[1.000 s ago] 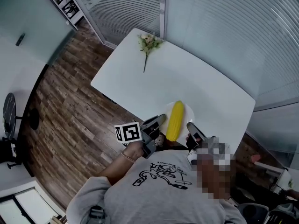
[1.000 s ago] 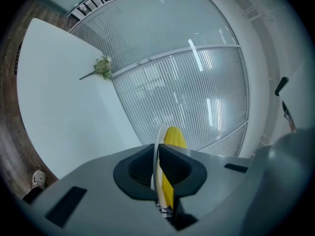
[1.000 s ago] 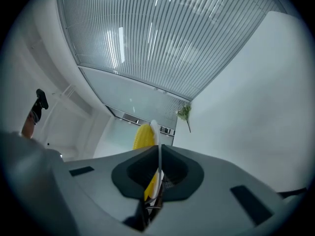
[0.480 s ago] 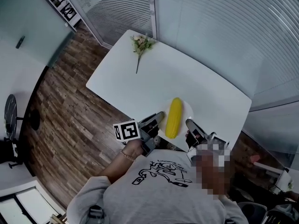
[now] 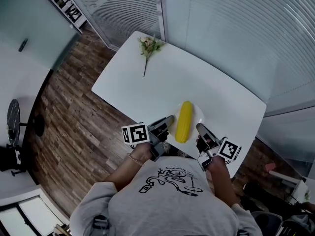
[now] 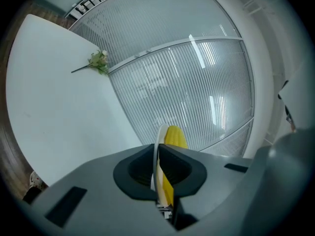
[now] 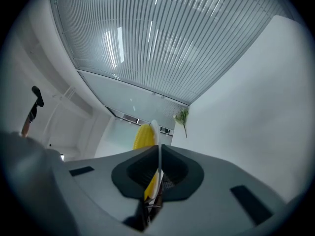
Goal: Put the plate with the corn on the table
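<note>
A white plate carrying a yellow corn cob hangs over the near edge of the white table. My left gripper is shut on the plate's left rim, and my right gripper is shut on its right rim. In the left gripper view the plate's thin edge runs between the jaws with the corn behind it. The right gripper view shows the same plate edge clamped, the corn on its left side.
A small sprig of flowers lies at the table's far left corner. Ribbed glass walls stand behind the table, and wooden floor lies to its left. A dark chair stands at the far left.
The plate with the corn has shifted slightly forward over the table between the two grippers. The right gripper's marker cube has come into view.
</note>
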A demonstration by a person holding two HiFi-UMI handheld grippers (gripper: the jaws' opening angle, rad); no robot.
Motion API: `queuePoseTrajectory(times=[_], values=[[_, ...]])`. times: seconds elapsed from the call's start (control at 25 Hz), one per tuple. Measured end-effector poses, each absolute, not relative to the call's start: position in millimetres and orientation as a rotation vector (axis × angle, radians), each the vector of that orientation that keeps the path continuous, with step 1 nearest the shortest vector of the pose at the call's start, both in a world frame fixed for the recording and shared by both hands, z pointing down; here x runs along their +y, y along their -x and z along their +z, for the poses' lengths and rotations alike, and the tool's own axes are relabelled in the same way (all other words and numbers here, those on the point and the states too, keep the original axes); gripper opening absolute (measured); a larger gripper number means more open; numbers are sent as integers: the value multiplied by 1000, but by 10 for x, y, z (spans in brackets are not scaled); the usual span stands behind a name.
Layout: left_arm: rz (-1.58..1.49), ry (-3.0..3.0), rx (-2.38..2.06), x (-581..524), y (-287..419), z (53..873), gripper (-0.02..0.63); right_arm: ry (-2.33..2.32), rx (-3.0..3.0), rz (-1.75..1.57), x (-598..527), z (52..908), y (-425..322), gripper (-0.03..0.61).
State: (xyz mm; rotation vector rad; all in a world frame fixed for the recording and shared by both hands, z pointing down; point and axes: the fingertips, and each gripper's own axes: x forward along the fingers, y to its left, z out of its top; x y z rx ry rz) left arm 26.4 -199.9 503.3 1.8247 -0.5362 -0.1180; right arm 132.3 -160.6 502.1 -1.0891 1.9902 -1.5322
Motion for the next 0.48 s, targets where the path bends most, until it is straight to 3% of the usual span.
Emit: queuePoseTrajectory(times=[0.48], values=[[-20, -1850, -538, -2092, -315, 5540, 32, 1162, 1935, -1614, -1680, 5593, -1396, 18]])
